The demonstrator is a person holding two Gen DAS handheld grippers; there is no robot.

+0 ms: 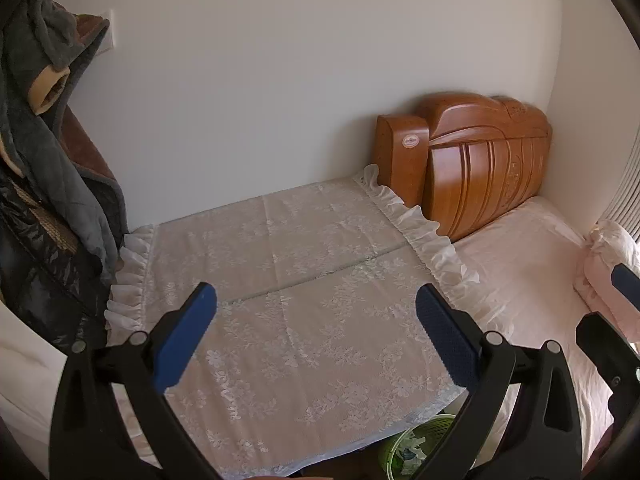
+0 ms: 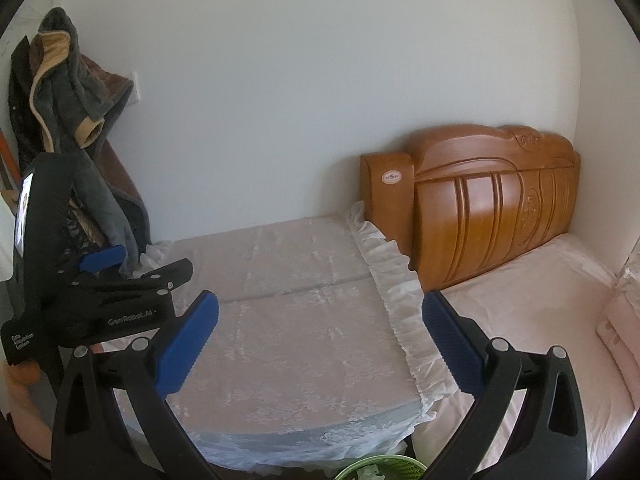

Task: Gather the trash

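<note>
My left gripper [image 1: 316,295] is open with nothing between its blue pads, held above a lace-covered tabletop [image 1: 280,248]. My right gripper [image 2: 320,300] is open too and holds nothing; it hovers over the same tabletop [image 2: 296,340] near its frilled right edge. A green perforated waste basket [image 1: 416,442] with crumpled white paper inside stands on the floor below the table's near right corner, and its rim [image 2: 384,465] shows at the bottom of the right wrist view. No loose trash shows on the cloth. The left gripper [image 2: 156,261] appears at the left of the right wrist view.
A carved wooden headboard [image 1: 480,168] leans in the far right corner behind a pink-sheeted bed [image 1: 528,264]. Pink bedding [image 1: 604,256] lies at the right edge. Dark coats and a grey garment [image 1: 52,140] hang at the left beside the table. A white wall runs behind.
</note>
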